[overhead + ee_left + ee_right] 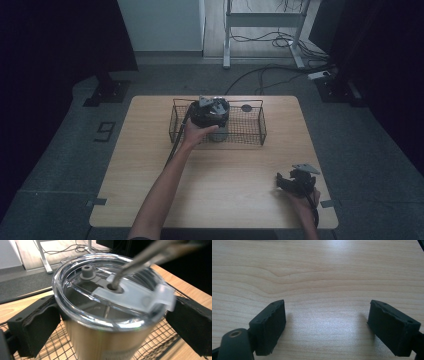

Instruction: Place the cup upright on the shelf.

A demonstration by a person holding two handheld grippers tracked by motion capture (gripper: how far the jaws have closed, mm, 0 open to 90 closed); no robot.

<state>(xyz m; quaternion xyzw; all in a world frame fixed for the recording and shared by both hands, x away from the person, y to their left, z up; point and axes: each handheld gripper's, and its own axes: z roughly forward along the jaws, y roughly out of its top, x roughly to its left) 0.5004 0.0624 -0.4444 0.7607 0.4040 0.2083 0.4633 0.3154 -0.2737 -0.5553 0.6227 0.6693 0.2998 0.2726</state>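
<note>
Between our left gripper's (pixel 110 325) wide-spread fingers (pixel 35 327) stands the tumbler (pixel 105 340) in the basket (pixel 250 131); we lift straight up, clearing its straw (pixel 140 262).

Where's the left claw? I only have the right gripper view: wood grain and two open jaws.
Observer: The left claw is over the wire basket at the far side of the table. Its jaws sit either side of a steel tumbler, which stands upright in the basket.
Operator: Is it gripping the tumbler?
Observer: It doesn't look so. The jaws stand wide, and in the left gripper view the pad at the right is clear of the tumbler's wall.
</note>
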